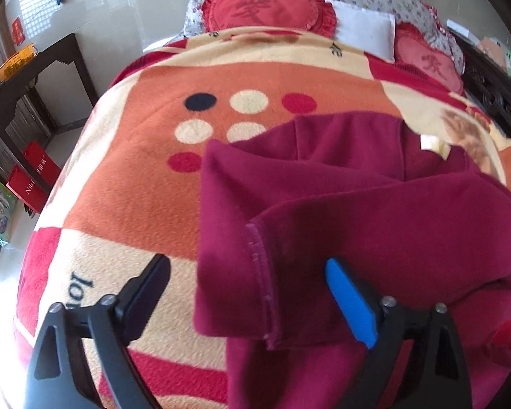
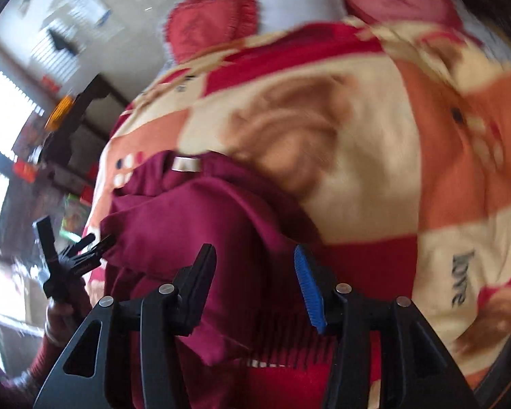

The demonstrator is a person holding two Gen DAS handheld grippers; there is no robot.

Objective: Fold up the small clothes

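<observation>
**Both grippers open over the half-folded maroon garment, lining up the next fold**

On the left, the left gripper (image 1: 248, 269) hangs with its jaws spread wide and holding nothing, the stitched hem (image 1: 260, 272) of the maroon garment (image 1: 374, 211) lying between them on the patterned fleece blanket (image 1: 146, 187). A clean step here means pinching that hem edge alone, not the blanket pile beneath it. Moving right, the garment sits in loose layers, its pale label (image 1: 429, 143) at the far side, so the fold should probably carry toward it. Further right, the right gripper (image 2: 255, 255) is parted and empty too, poised over the garment's near edge; that view is blurred, so contact cannot be told.
</observation>
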